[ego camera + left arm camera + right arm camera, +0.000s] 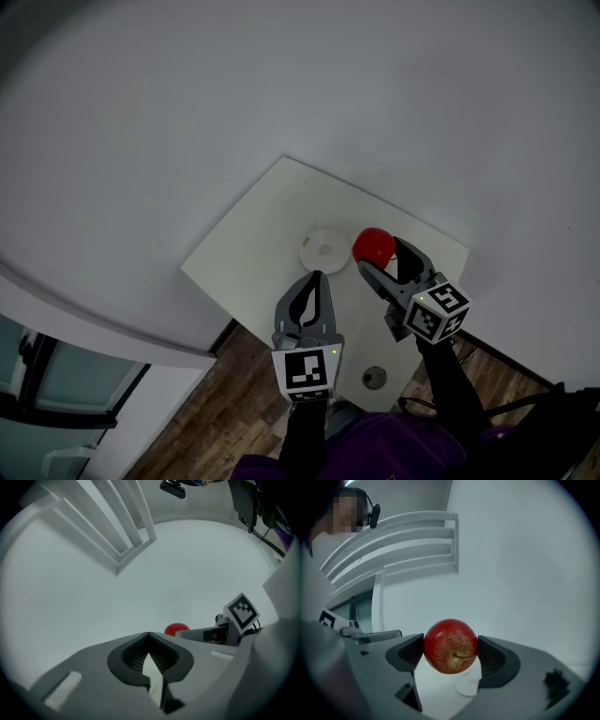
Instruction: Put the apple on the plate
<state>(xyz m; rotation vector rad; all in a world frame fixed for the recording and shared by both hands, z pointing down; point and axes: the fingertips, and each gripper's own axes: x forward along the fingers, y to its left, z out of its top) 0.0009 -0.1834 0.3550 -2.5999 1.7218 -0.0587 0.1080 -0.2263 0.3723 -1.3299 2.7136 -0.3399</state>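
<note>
A red apple [373, 246] hangs just above the small white table [253, 244], with my right gripper [376, 255] shut on it. In the right gripper view the apple [450, 645] fills the gap between the two dark pads [493, 660]. A small white plate [468, 685] lies on the table below and slightly beyond it. From the head view the plate [323, 248] sits just left of the apple. My left gripper [316, 276] hovers at the plate's near edge, jaws shut and empty. In the left gripper view its tips [148, 634] meet, with the apple [176, 629] beyond them.
A small grey disc [374, 378] lies near the table's front edge. Wooden floor [230, 398] shows below the table, and a glass door [56, 394] at the lower left. White slats [412, 541] line the wall. A person with a headset stands at the upper left of the right gripper view.
</note>
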